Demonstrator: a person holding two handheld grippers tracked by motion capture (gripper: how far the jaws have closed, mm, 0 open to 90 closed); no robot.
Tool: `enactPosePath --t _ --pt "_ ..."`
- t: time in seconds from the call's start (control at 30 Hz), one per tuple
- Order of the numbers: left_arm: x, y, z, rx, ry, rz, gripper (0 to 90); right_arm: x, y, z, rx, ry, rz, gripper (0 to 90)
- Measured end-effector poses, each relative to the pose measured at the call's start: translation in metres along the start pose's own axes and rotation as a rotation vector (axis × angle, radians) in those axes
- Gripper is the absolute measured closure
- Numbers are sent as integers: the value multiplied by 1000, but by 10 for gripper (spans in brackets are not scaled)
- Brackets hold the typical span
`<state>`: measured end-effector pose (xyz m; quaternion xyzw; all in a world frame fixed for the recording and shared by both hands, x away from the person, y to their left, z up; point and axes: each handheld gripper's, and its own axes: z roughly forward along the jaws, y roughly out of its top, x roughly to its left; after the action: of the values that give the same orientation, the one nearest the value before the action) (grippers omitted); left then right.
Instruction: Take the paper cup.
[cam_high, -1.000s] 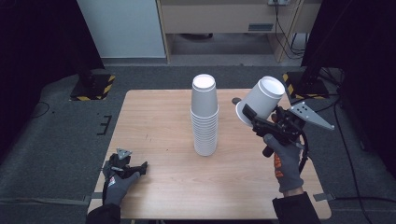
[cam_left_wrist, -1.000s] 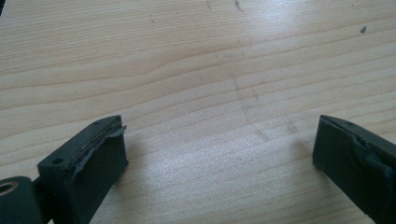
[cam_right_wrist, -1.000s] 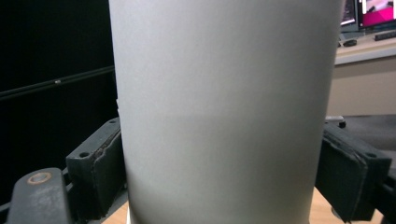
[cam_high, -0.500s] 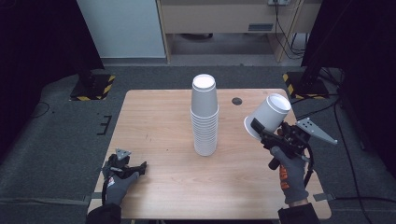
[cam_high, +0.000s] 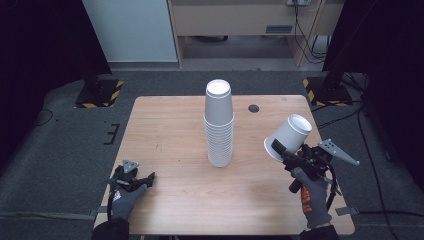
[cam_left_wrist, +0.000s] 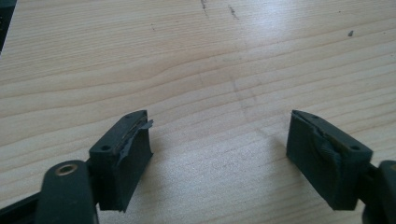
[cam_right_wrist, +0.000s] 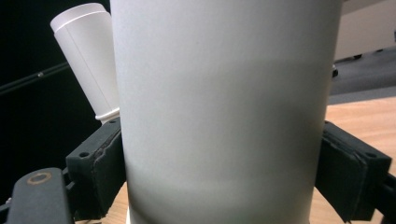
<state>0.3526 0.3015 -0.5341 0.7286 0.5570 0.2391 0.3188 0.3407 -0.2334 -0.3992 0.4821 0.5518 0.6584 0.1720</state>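
Gripping one cup (cam_high: 288, 136) tilted in right gripper (cam_high: 278, 148), clear of stack (cam_high: 219, 125) for setting down; left gripper (cam_high: 146, 178) closing, empty, parked on table (cam_high: 170, 125).

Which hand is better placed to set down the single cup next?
The right. Its gripper already clamps the single cup above the table, right of the cup stack. The left gripper rests open at the near-left corner, holding nothing.
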Motion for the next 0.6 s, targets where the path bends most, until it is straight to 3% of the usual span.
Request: enactPosePath --t 0.27,0.6 --pt "-1 2 -4 -16 -35 8 258 -12 -9 -6 7 -11 46 141" --pt "-11 10 -18 -157 -107 12 296 -21 -22 -7 -2 -13 139 141"
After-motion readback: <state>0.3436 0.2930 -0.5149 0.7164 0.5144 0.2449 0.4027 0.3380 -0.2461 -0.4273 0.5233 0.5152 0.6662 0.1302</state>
